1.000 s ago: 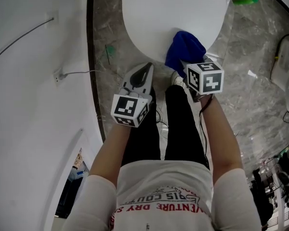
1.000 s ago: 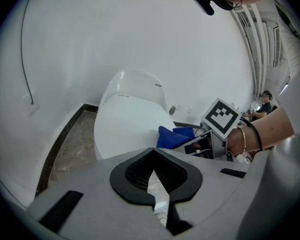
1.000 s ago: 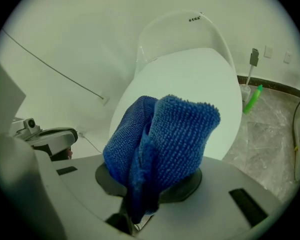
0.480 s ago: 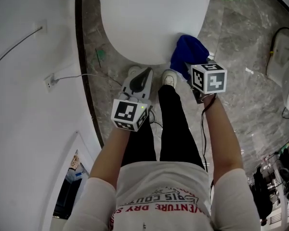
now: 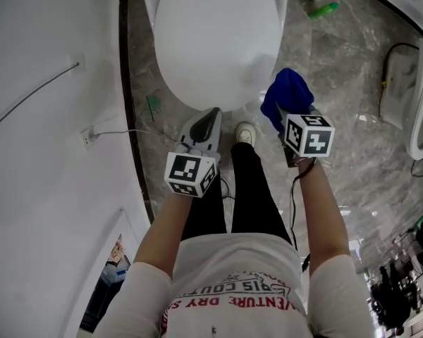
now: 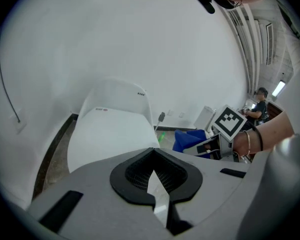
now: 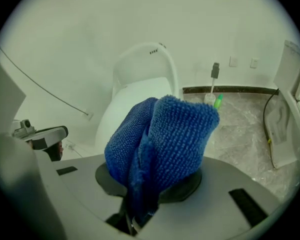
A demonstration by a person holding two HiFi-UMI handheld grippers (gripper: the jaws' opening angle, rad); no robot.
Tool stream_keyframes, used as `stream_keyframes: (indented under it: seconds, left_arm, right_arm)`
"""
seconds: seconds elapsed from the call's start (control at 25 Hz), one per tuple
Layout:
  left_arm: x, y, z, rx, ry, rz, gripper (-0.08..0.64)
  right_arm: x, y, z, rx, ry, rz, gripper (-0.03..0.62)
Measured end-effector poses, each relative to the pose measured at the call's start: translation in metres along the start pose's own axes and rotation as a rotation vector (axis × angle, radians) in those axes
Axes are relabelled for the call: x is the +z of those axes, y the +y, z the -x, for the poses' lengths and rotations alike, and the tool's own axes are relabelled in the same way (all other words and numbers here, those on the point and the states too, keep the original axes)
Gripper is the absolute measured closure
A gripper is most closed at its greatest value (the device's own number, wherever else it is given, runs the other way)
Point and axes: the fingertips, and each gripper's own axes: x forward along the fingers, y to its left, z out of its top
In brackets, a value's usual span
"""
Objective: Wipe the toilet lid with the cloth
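My left tongs (image 5: 209,122), pressed together on nothing, hang just short of the toilet's front edge, leaving the work to the other hand. My right tongs (image 5: 287,118) pinch a bunched blue looped-pile cloth (image 5: 285,94) by its lower folds, so a thick pad juts forward for wiping. The cloth hangs over the grey marbled floor (image 5: 352,83), just beside the closed white plastic toilet lid (image 5: 215,44) and apparently clear of it. The wipe, I judge, has yet to land.
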Motion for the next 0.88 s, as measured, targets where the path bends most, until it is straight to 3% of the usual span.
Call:
stream_keyframes:
  seconds: [0.32, 0.48, 0.6, 0.88]
  left_arm:
    - [0.143, -0.032, 0.059, -0.039, -0.124, -0.081, 0.554]
    - [0.215, -0.045, 0.112, -0.035, -0.19, -0.2, 0.554]
    - [0.27, -0.046, 0.155, -0.013, -0.276, -0.236, 0.554]
    - [0.343, -0.041, 0.254, 0.064, -0.418, -0.314, 0.554]
  right_arm:
    - [0.111, 0.054, 0.131, -0.049, -0.262, 0.034, 0.499]
    - [0.161, 0.098, 0.208, -0.085, -0.386, 0.095, 0.499]
    - [0.197, 0.13, 0.266, -0.116, -0.48, 0.163, 0.499]
    - [0.236, 0.19, 0.369, -0.143, -0.701, 0.223, 0.499]
